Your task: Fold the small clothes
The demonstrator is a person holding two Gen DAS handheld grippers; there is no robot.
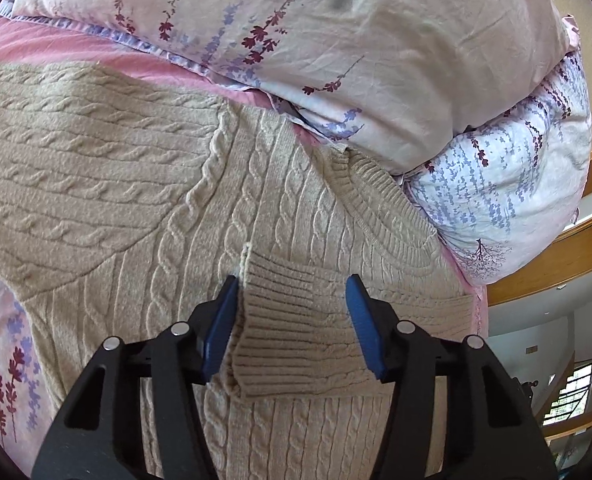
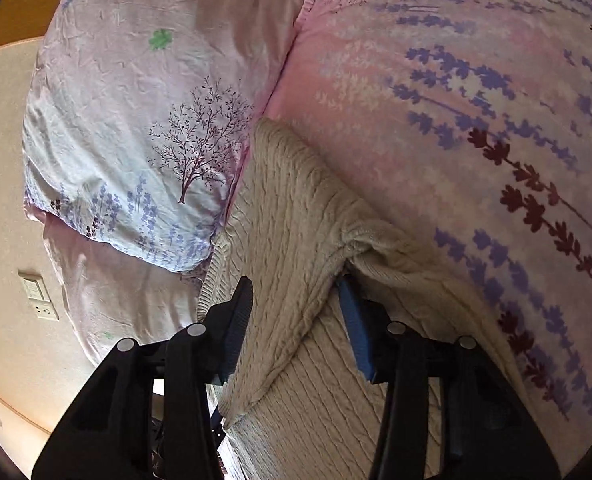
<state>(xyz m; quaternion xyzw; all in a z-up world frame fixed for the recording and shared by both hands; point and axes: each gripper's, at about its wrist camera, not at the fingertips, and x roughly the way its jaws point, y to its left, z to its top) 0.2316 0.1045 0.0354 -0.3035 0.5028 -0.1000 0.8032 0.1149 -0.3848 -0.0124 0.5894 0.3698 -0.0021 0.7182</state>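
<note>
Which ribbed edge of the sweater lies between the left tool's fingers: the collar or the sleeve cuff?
The sleeve cuff, folded across the sweater's front, sits between the left tool fingers. The curved collar lies farther off, beside the floral pillow.

No readable text, label, brand, number or sign appeared in either view. The wall plate in the right wrist view showed no legible marking, and a small plaque on the far wall in the left wrist view was too small to read.

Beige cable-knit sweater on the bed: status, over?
Left gripper jaws astride ribbed cuff. Right gripper jaws straddle a raised fold. Beige cable-knit sweater half folded. Floral pillow crowds the collar.
</note>
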